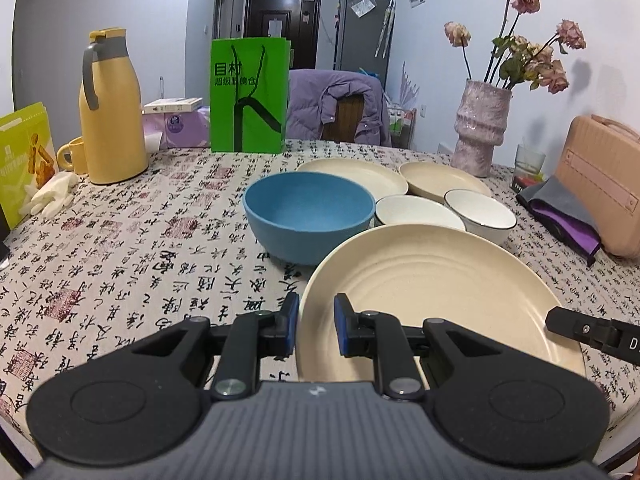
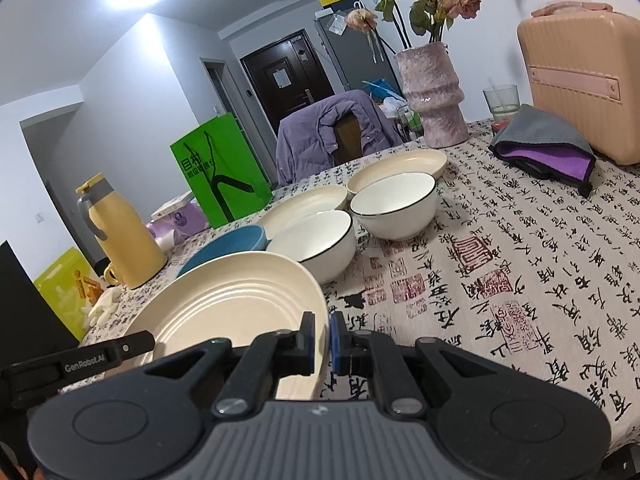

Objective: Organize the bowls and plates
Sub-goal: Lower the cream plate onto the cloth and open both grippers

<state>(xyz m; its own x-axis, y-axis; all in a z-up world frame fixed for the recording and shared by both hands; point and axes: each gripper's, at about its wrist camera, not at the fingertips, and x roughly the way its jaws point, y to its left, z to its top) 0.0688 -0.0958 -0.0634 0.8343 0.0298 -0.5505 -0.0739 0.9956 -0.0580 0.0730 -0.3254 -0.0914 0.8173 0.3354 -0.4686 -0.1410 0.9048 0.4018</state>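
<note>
Both grippers, L (image 1: 316, 326) & R (image 2: 322, 344), are clamping jaws on plate (image 1: 440, 292) rim, lower center of frame.

Cream plate (image 1: 440, 280) looks matt, ridged plastic. White bowls (image 2: 392, 204) are glossy ceramic. Surface (image 1: 120, 248) wears printed woven cloth.

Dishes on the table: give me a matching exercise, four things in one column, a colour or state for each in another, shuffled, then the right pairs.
Things:
1. big ridged plate
2. deep bowl
3. jug
4. paper bag

Descriptions:
A. green
B. blue
C. yellow, grey handle
D. cream, gripped at its rim by the left gripper and right gripper

Pairs: 1-D, 2-B, 3-C, 4-A
</note>
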